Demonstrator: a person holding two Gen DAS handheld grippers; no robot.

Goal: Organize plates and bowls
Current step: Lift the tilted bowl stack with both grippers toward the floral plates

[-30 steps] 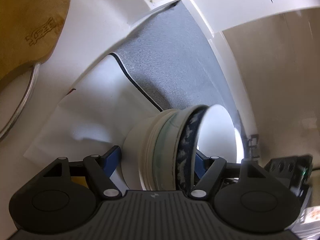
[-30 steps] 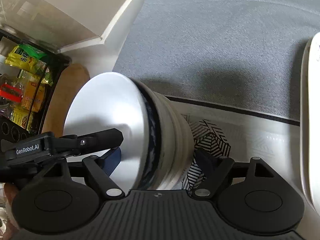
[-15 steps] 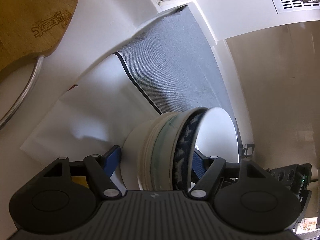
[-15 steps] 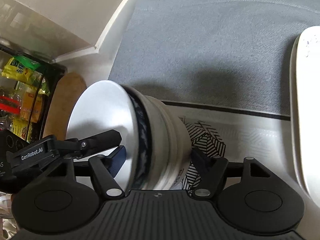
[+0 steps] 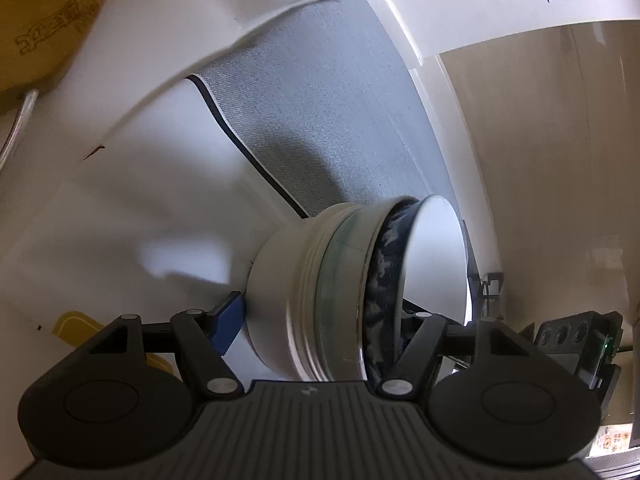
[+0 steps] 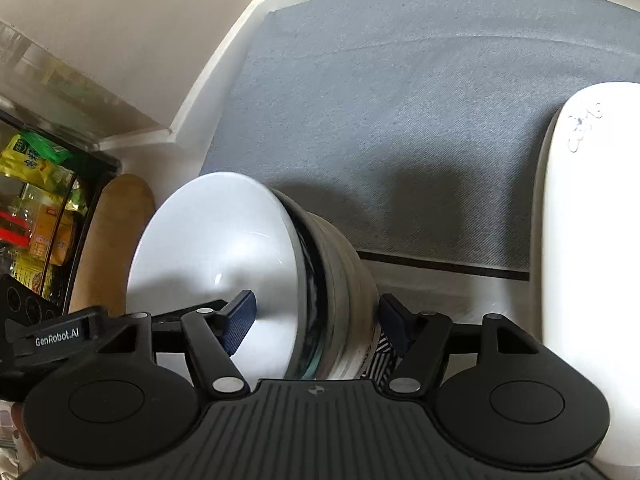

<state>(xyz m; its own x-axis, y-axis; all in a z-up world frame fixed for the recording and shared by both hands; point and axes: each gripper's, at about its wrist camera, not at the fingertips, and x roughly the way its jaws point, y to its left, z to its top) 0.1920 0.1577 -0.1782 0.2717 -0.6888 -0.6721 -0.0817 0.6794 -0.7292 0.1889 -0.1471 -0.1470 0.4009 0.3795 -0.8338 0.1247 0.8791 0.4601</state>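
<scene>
A stack of nested bowls [image 5: 340, 292] is held between both grippers: a white bowl innermost, then a dark blue patterned one, a pale green one and a white one outermost. My left gripper [image 5: 320, 320] is shut on the stack, one pad on the outer base, the other inside. My right gripper [image 6: 316, 320] is shut on the same stack [image 6: 248, 264] from the other side. The stack hangs above a grey mat [image 6: 400, 120]. The left gripper's body [image 6: 48, 336] shows in the right wrist view.
A white plate [image 6: 592, 240] lies at the right on the mat. A wooden board [image 5: 44, 20] and a metal ring are at the far left. A black shelf with snack packets [image 6: 36, 208] stands at left. White counter and wall surround the mat.
Both grippers have carried the bowl stack forward over the grey mat; the white plate at right shows more, and the wooden board has slid toward the view's edge.
</scene>
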